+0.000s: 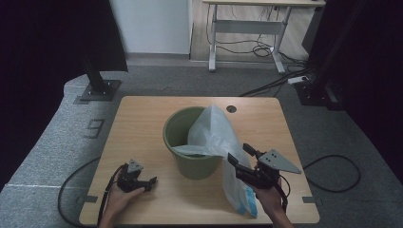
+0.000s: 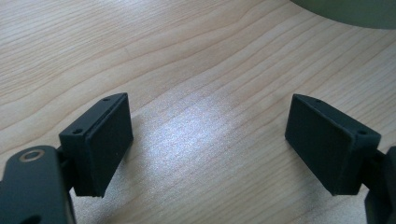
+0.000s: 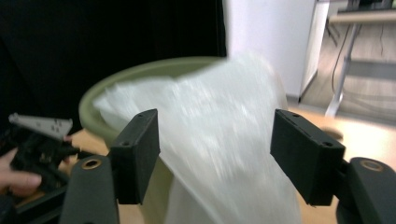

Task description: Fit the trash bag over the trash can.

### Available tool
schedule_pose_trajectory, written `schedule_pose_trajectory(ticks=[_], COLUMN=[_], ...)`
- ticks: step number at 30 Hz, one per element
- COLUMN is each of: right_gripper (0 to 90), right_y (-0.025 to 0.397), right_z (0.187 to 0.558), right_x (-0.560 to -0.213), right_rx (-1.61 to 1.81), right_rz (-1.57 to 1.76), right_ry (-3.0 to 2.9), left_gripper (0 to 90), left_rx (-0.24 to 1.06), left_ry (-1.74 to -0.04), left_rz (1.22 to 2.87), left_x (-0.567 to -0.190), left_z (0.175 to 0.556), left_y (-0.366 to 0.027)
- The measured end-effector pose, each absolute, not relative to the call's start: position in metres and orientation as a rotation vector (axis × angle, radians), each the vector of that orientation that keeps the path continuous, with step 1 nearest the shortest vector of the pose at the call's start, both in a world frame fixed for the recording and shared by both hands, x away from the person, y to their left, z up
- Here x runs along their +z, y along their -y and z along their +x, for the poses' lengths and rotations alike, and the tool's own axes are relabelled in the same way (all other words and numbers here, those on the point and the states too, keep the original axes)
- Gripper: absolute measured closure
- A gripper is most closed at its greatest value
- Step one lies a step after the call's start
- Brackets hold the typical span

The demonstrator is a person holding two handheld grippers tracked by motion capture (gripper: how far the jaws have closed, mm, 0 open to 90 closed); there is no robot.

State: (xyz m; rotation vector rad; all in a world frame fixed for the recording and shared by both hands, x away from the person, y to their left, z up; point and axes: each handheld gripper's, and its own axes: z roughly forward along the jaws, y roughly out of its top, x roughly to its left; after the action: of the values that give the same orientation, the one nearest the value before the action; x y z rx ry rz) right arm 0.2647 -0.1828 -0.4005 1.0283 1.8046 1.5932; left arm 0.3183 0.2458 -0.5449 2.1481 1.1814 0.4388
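A green bin (image 1: 179, 127) stands mid-table. A translucent plastic bag (image 1: 214, 135) lies partly inside it, draped over its right rim and hanging down to the table at the front right. My right gripper (image 1: 238, 152) is open just right of the bin, jaws pointing at the bag. In the right gripper view the blurred bag (image 3: 224, 121) spans the gap between the open jaws (image 3: 215, 140), with the bin rim (image 3: 140, 72) behind; I cannot tell whether they touch it. My left gripper (image 1: 150, 184) rests open at the front left, over bare wood (image 2: 208, 140).
The wooden table (image 1: 142, 118) has a round cable hole (image 1: 231, 109) at the back. The bin's base (image 2: 345, 9) lies beyond the left jaws. Cables trail off the table's front corners to the floor. A black stand base (image 1: 100, 90) and another desk (image 1: 247, 23) stand beyond.
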Motion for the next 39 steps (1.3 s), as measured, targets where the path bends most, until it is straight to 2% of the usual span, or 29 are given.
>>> schedule_pose_trajectory(ticks=[6,16,28,33,36,37,38,39], right_gripper=[23.8,17.9,13.5,14.3,43.4,43.4,58.3,63.9], right_y=[0.189,0.183,0.158,0.149,0.147,0.147,0.152,0.155], right_z=[0.254,0.243,0.239,0.244,0.245,0.245,0.246,0.247], right_x=[-0.434,-0.482,-0.495,-0.502,-0.505,-0.505,-0.504,-0.503], right_rx=[1.532,1.464,1.350,1.276,1.223,1.223,1.233,1.230], right_rz=[1.112,1.202,1.195,1.193,1.194,1.194,1.194,1.198], right_ry=[-1.848,-1.952,-1.957,-1.967,-1.927,-1.927,-1.916,-1.904], left_gripper=[14.7,14.8,14.8,14.8,14.7,14.7,14.8,14.7], left_rx=[0.440,0.441,0.440,0.440,0.440,0.438,0.439,0.439], left_ry=[-1.183,-1.186,-1.186,-1.185,-1.183,-1.182,-1.182,-1.182], left_rz=[2.147,2.145,2.146,2.146,2.148,2.148,2.148,2.148], left_x=[-0.545,-0.545,-0.545,-0.545,-0.545,-0.545,-0.545,-0.545], left_z=[0.318,0.318,0.318,0.318,0.318,0.318,0.318,0.318], left_y=[-0.246,-0.245,-0.245,-0.245,-0.246,-0.246,-0.246,-0.246])
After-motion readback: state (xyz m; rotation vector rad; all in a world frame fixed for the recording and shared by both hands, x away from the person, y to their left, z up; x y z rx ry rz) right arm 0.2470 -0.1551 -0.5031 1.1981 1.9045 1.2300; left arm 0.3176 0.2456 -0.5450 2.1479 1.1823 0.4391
